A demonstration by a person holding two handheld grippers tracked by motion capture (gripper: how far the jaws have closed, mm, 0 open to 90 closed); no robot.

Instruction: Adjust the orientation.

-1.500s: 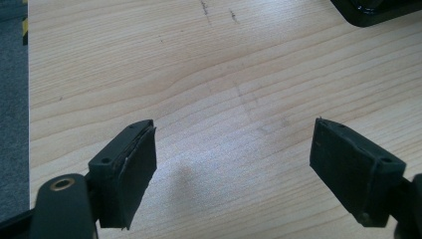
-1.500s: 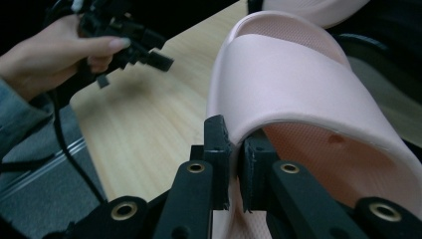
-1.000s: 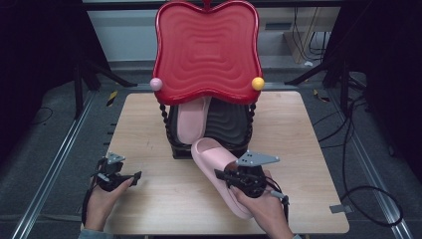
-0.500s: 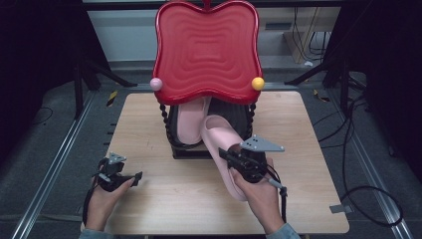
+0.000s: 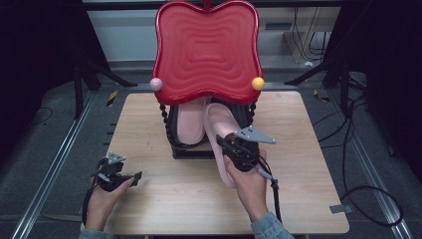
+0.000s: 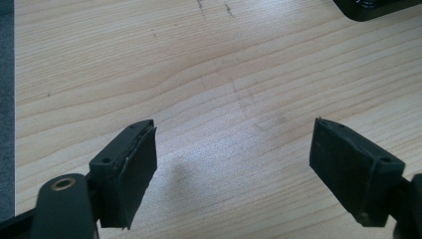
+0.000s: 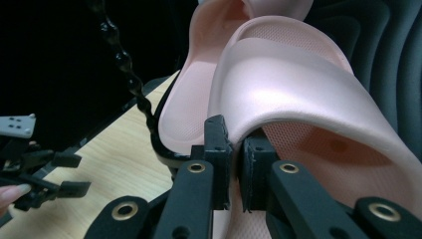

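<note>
Red chair-shaped rack [image 5: 206, 50] is standing at the worktop [image 5: 308, 199] far edge, hiding both toes. Second pink slipper [image 5: 190, 122] is lying inside. Right gripper [image 5: 238, 149] jaws are clamping the pink slipper [image 5: 221, 127] strap. Left gripper [image 5: 117, 175] jaws are gaping wide, near-left corner.

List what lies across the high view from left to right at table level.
Left gripper → pink slipper already in the black rack → second pink slipper → right gripper, clamped on its strap.
</note>
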